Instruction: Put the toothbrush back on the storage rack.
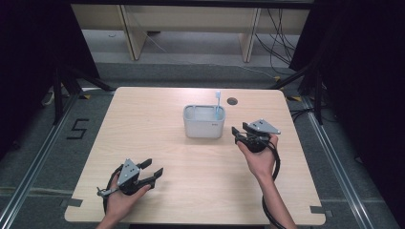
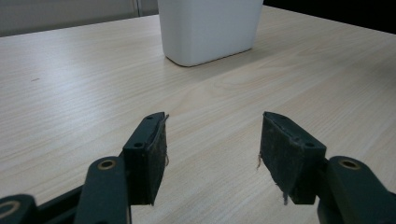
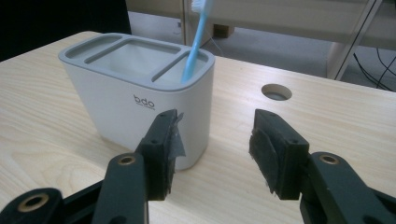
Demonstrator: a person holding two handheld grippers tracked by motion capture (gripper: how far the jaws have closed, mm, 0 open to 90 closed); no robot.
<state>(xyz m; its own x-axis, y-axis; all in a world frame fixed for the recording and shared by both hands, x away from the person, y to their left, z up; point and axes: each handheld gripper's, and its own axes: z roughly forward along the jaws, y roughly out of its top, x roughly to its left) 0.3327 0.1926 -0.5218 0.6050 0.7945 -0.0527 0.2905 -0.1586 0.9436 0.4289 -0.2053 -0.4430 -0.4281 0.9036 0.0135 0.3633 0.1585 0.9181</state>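
**Brush stands in the holder, both grippers empty**

A white holder (image 1: 204, 121) with a grey rim sits on the far half of the wooden table (image 1: 157, 157), a little right of centre. Its top is split into three slots. A blue brush (image 1: 218, 106) stands upright in the slot at the right end as the high view shows it, head up, handle leaning slightly against the rim. In the right gripper view the brush (image 3: 195, 42) rises from the slot nearest the camera's right, above the printed "bdo" mark on the holder (image 3: 116, 100).

The right gripper (image 1: 242, 132) hovers just beside the right end of the holder, near it but not touching, held in the person's right hand (image 1: 260, 155). Its jaws stand well apart with nothing between them. In its own view the left pad (image 3: 168, 144) overlaps the holder's near corner, while the right pad (image 3: 271, 149) lies over bare table; the brush is above and ahead of the pads, not between them. A round hole (image 3: 276, 91) in the table lies beyond the right pad.

The left gripper (image 1: 153, 172) rests low near the front left of the table, well apart from the holder, jaws apart and empty. In its own view the pads (image 2: 154, 154) frame bare wood, with the holder (image 2: 208, 30) far ahead.
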